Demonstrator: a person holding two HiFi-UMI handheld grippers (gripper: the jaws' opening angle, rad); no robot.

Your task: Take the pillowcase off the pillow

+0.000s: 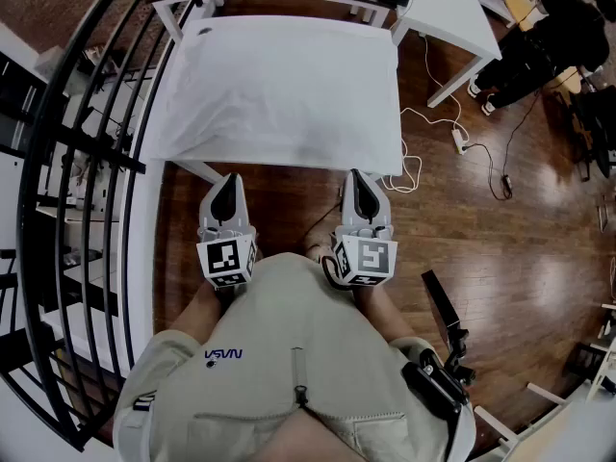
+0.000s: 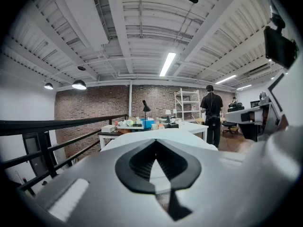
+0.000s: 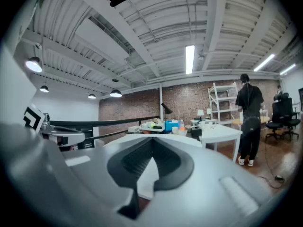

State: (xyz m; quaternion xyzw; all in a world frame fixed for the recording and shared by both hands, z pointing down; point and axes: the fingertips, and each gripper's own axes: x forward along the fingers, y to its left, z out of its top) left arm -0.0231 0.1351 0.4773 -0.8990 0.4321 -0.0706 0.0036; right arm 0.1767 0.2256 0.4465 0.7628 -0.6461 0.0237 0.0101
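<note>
A white pillow in its white pillowcase (image 1: 281, 89) lies flat and covers most of a small white table (image 1: 195, 169) ahead of me. My left gripper (image 1: 227, 196) and right gripper (image 1: 361, 196) hang side by side just short of the table's near edge, both shut and holding nothing. In the left gripper view the left gripper (image 2: 155, 144) points level at the pillowcase (image 2: 165, 135), which shows past the closed jaws. Likewise, the right gripper (image 3: 151, 145) faces the pillowcase (image 3: 144, 141) in the right gripper view.
A black railing (image 1: 87, 200) curves along my left. A second white table (image 1: 443, 17) stands at the back right with a person in black (image 1: 544, 41) beside it. A white cable and power strip (image 1: 457, 141) lie on the wooden floor to the right. Cluttered desk (image 2: 142, 124) sits beyond.
</note>
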